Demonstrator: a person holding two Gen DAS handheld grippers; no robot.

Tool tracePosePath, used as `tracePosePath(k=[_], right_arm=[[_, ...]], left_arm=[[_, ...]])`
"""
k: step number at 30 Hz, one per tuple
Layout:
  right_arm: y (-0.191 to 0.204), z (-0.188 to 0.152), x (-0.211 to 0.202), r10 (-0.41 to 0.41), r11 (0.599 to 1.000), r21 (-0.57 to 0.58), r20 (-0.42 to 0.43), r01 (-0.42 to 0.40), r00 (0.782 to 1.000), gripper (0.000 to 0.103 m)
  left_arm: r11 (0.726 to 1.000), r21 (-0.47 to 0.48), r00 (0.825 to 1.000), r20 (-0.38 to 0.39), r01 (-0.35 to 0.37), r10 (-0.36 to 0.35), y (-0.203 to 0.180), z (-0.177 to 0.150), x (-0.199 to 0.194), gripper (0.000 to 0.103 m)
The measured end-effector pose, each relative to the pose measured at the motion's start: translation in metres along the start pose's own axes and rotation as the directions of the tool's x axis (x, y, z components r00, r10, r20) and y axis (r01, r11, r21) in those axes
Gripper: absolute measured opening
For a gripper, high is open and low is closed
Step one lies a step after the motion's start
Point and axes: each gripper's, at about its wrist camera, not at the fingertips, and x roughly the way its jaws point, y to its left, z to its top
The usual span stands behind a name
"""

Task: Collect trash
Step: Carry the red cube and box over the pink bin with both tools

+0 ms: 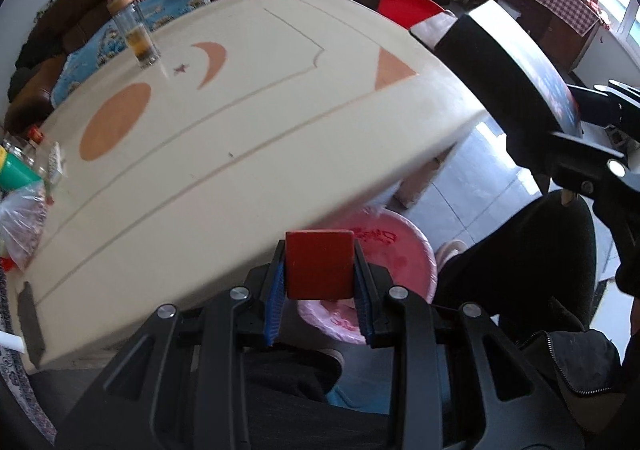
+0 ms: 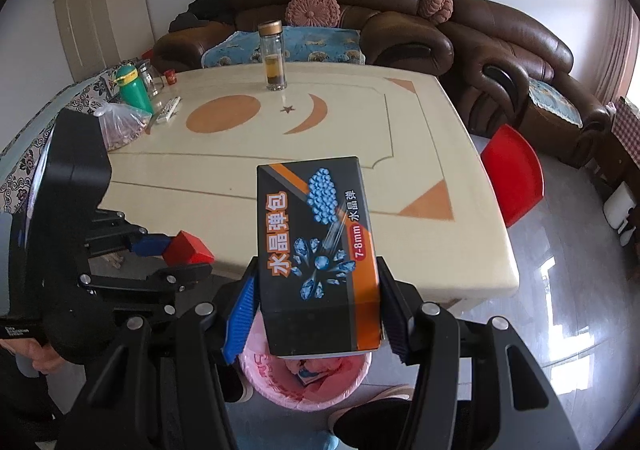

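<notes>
The small red block (image 1: 320, 264) is pinched between the blue pads of the left gripper (image 1: 320, 290). It hangs past the near edge of the cream counter (image 1: 240, 110), above the round bin with the pink plastic bag (image 1: 400, 250) on the floor. The dark cardboard box with blue beads printed on it (image 2: 320, 254) is squeezed by the right gripper (image 2: 316, 314), also just off the near edge and over the same pink bin (image 2: 280, 382).

Both things look set to be dropped in. Here is what could go wrong. The box is big and the bin's mouth looks not much wider, so if it lets go tilted, the box could hit the rim and tip onto the floor. The bin already has some crumpled stuff inside, so the box may sit high and slide off. The red block sits near the bin's far side in the left view, though the bendy lens makes this hard to judge; it might miss and bounce away. The two grippers are close together, so they could bump.

Further back, a tall glass jar with a gold lid (image 2: 274, 58) stands near the far edge, well apart from all this.
</notes>
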Motion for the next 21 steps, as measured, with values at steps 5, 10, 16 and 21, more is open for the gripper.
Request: tracePosePath(k=[5,10,16,21], right_arm=[[-0.002,-0.015,0.007,0.001,1.0,0.008,-0.03,-0.001,1.0,0.053],[-0.005,-0.029,0.024,0.011,1.0,0.015,-0.076,-0.009,0.997,0.053],[-0.009,-0.048,0.051,0.025,0.999,0.034,-0.139,-0.021,0.99,0.053],[-0.016,-0.065,0.077,0.038,0.998,0.054,-0.198,-0.028,0.979,0.053]], left_arm=[[1.0,-0.001,0.999,-0.037,0.028,-0.028,-0.007,-0.009,0.019,0.03],[0.998,-0.001,0.996,-0.071,0.057,-0.056,-0.014,-0.018,0.04,0.03],[0.997,-0.009,0.989,-0.123,0.08,-0.081,-0.021,-0.024,0.069,0.03],[0.995,0.001,0.981,-0.169,0.099,-0.098,-0.03,-0.032,0.099,0.03]])
